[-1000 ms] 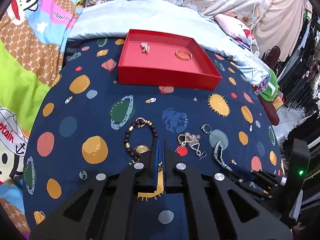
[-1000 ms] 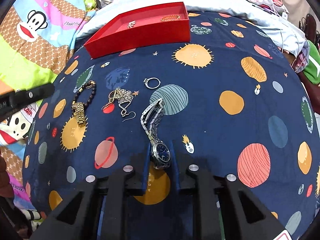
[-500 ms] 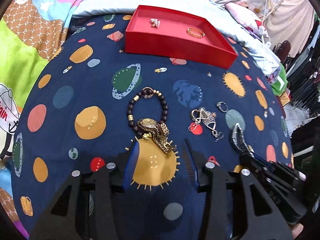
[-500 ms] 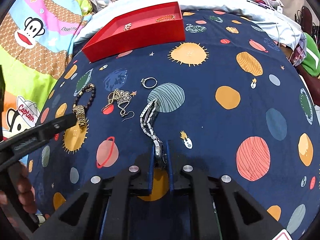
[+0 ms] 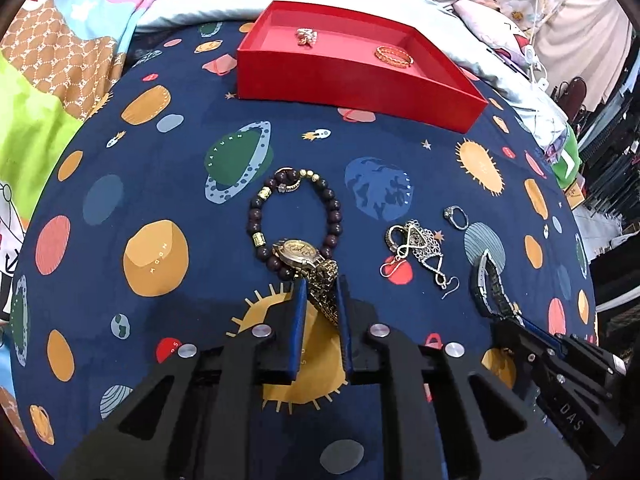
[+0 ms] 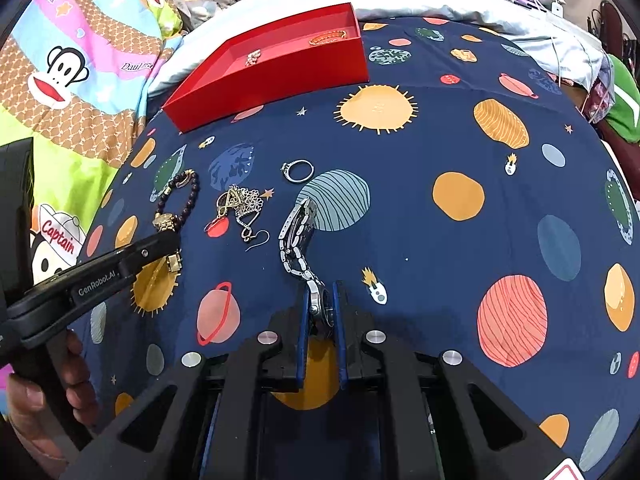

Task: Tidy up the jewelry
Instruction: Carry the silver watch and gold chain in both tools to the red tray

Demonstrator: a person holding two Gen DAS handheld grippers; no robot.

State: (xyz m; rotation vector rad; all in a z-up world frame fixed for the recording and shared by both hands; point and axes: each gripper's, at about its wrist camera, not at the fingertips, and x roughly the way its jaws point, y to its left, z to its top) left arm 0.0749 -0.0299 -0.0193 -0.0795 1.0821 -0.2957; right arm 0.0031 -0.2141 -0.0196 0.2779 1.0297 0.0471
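I have the gold watch (image 5: 306, 254) between the jaws of my left gripper (image 5: 321, 284). Its dial lies on the lower edge of the dark bead bracelet (image 5: 296, 220), and its gold band runs back between the two blue pads. The jaws are closing on this band right now, and the pads look already in contact with it. In the right wrist view I see the same left gripper (image 6: 170, 246) from the side, with the gold band end just under its tip, and a hand (image 6: 44, 392) holding its handle at the lower left.

My right gripper (image 6: 321, 300) has its jaws closed on the silver watch (image 6: 298, 240). The blue dial is pinched on edge between the pads, and the steel band lies forward on the bedspread (image 6: 440, 240), curving toward the striped grey planet print. From the left camera this silver watch (image 5: 486, 284) shows at the right, with the right gripper (image 5: 516, 322) on its near end.

Between the two watches lies a small tangle of silver chain and earrings (image 5: 416, 248), and just beyond it a silver ring (image 5: 456, 216) with a stone, apart from the tangle.

Farther away, at the far edge of the navy planet-pattern bedspread, stands the red tray (image 5: 348, 80). Inside it I see a small sparkling piece (image 5: 306, 36) on the left and a gold bangle (image 5: 394, 55) on the right, well apart. Behind the tray there is a light blue pillow (image 5: 224, 4), and a cartoon quilt (image 6: 80, 72) is at the left.
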